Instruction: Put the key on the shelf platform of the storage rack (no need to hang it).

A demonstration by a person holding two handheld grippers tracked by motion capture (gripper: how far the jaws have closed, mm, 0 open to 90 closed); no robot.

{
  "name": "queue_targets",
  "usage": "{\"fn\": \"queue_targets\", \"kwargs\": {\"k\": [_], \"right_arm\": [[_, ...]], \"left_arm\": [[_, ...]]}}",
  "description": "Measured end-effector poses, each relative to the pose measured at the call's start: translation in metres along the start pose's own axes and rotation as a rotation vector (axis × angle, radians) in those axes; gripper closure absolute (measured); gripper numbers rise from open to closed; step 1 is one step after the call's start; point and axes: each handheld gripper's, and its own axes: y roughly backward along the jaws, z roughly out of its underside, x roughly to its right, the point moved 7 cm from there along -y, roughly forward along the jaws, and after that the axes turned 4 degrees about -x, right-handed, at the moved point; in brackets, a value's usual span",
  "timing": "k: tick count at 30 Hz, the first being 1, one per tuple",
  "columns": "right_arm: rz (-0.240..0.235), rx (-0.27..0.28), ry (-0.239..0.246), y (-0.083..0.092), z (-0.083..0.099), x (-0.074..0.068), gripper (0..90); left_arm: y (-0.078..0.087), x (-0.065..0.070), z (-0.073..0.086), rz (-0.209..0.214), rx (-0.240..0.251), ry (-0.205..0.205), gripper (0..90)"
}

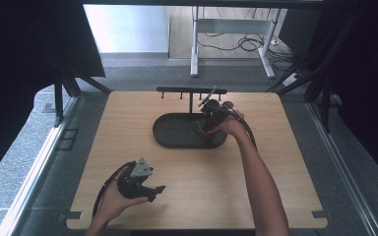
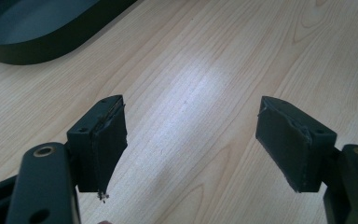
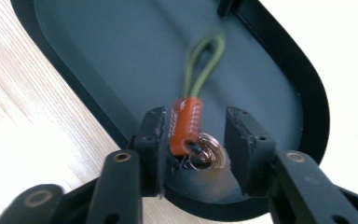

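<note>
A key fob with an orange coiled body (image 3: 185, 126), a green cord loop (image 3: 205, 65) and a metal ring (image 3: 208, 154) lies in the dark oval tray (image 3: 98, 56). My right gripper (image 3: 196, 119) is low over the tray's right end (image 1: 177, 132). Its jaws straddle the fob: the orange body is beside the left pad, and a gap shows to the right pad. In the high view the right gripper (image 1: 206, 129) points down into the tray. My left gripper (image 2: 191, 135) stands open over bare wood near the front left (image 1: 158, 189), with nothing between its pads.
A black rack with small hooks (image 1: 192, 90) stands on a post at the tray's far side. The tray's rim (image 2: 37, 28) lies ahead and left of the left gripper. The wooden table (image 1: 128, 113) ends at a grey floor on all sides.
</note>
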Motion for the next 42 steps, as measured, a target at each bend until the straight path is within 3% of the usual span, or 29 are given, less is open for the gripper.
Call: {"fn": "queue_targets", "kwargs": {"k": [15,27,37,42], "right_arm": [[-0.018,0.038,-0.024,0.016,-0.002,-0.008,51.6],[-0.016,0.092,-0.023,0.037,0.011,-0.015,49.3],[-0.012,0.116,-0.019,0.051,0.046,-0.02,48.5],[-0.016,0.16,-0.018,0.06,0.065,-0.023,48.5]], "left_arm": [[0.001,-0.003,0.001,-0.006,0.0,0.006,25.2],[0.0,-0.003,0.001,-0.005,-0.005,0.003,25.2],[-0.003,-0.003,0.002,-0.011,-0.009,0.008,25.2],[-0.003,-0.004,0.002,-0.016,-0.013,0.009,25.3]]}}
